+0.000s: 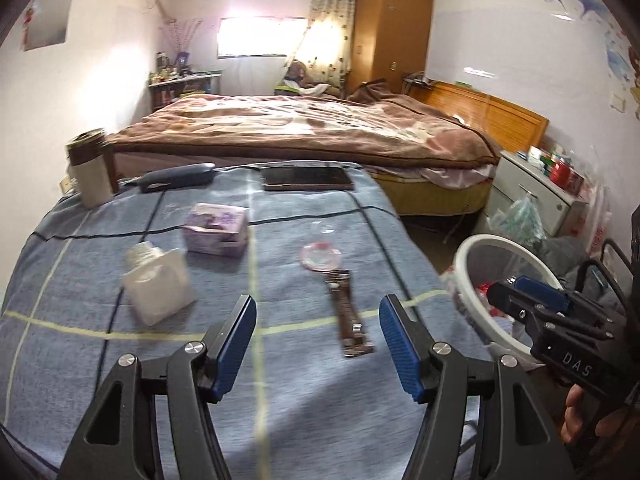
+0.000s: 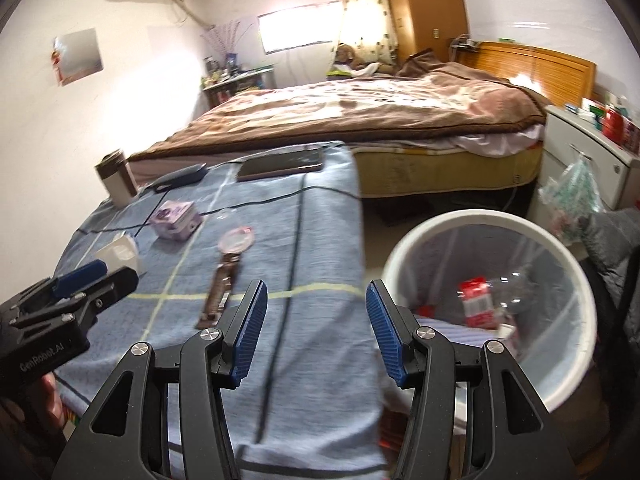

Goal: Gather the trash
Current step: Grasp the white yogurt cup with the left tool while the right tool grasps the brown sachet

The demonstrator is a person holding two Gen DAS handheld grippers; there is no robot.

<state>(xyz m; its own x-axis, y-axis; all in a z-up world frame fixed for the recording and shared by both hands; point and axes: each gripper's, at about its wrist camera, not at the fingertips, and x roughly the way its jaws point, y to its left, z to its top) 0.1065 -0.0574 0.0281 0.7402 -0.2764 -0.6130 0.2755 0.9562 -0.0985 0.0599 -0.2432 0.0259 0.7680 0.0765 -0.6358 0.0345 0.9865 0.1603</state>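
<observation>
Left gripper (image 1: 318, 344) with ribbed blue pads on black angular arms, jaws apart and nothing between them, hanging over a blue checked cloth (image 1: 280, 412), soft and woven, crossed by pale yellow and dark lines. Right gripper (image 2: 316, 330) likewise spread and empty, straddling the cloth's right edge. On the cloth in the left wrist view: a flat brown wrapper (image 1: 348, 316), long and glossy, at 12 o'clock just ahead of the left jaws; a round clear plastic lid (image 1: 320, 257) with a pink rim just beyond it; a white squarish plastic bottle (image 1: 158, 286) with a ribbed neck, tipped over, at 10 o'clock; a purple tissue pack (image 1: 216, 230) farther back; a dark flat phone (image 1: 307, 178) and a slim dark case (image 1: 178, 176) near the far edge; a cylindrical cup (image 1: 89, 172), white with a brown band, at the far left corner. White round bin (image 2: 404, 248) lined with clear film at 2 o'clock from the right gripper, off the cloth's right edge and lower, holding a crumpled clear bottle (image 2: 492, 292) with a red label. Beyond, a bed under a plush brown blanket (image 1: 304, 128), wooden headboard, tall wooden wardrobe (image 1: 394, 28), bright window, white nightstand (image 1: 532, 196) at 3 o'clock. Open floor between cloth edge, bin and bed.
</observation>
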